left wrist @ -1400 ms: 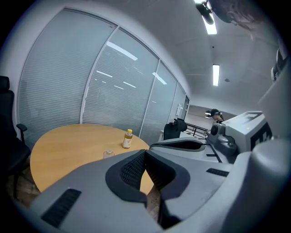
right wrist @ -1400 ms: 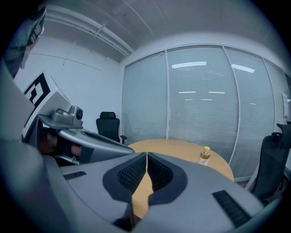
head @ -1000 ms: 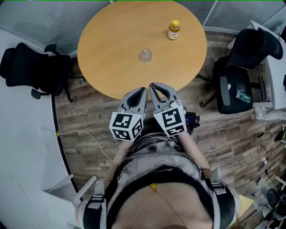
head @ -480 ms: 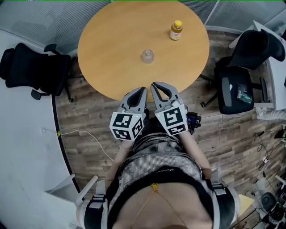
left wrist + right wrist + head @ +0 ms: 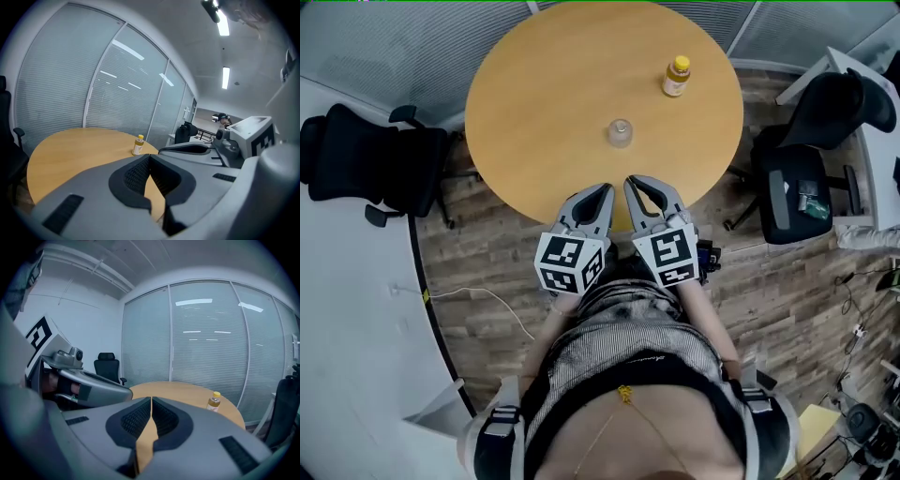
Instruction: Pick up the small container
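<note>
Both grippers shut and empty at the near edge of the round desk (image 5: 534, 84).
Left gripper (image 5: 605, 191) and right gripper (image 5: 631, 182) sit side by side, jaws together, nothing between them. Small clear container (image 5: 620, 132) stands upright on the desk just beyond the gripper tips, apart from both. Yellow-capped bottle (image 5: 677, 77) stands upright farther back, towards the right, well apart from the container.

We've got a smooth, matt wood-look desk (image 5: 544, 103), a clear, glossy small container (image 5: 620, 132) and a wood-plank floor (image 5: 483, 258).
</note>
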Demonstrator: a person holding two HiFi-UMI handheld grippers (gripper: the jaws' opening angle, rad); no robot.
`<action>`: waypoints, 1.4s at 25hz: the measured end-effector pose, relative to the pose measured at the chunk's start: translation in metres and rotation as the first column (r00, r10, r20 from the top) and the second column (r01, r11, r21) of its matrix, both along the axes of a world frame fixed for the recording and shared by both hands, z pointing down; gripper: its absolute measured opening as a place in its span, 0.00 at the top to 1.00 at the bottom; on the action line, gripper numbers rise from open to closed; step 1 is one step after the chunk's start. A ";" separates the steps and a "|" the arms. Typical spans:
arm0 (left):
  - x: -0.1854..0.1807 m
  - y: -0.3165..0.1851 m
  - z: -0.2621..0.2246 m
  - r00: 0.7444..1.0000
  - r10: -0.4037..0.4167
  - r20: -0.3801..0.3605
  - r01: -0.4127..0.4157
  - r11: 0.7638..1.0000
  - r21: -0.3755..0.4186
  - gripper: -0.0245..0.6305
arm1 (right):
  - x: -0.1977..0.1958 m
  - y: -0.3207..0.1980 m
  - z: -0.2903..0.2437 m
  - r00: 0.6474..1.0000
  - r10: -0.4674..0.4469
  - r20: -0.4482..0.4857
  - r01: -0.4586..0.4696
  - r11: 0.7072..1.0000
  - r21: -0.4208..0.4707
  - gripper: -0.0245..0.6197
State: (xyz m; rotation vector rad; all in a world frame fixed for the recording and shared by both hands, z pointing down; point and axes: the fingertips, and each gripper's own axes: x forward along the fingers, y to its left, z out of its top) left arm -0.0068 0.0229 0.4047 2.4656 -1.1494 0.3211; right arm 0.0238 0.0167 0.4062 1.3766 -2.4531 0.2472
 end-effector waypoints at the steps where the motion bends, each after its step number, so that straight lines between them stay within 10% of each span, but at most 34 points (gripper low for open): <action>1: -0.003 -0.003 0.001 1.000 0.006 -0.002 -0.006 1.000 -0.002 0.93 | -0.002 -0.003 0.001 1.000 0.007 -0.003 -0.007 1.000 -0.002 0.93; 35: -0.068 -0.072 0.022 0.983 0.183 -0.022 -0.184 0.982 -0.041 0.93 | -0.066 -0.072 0.023 0.988 0.143 -0.063 -0.145 0.989 -0.034 0.93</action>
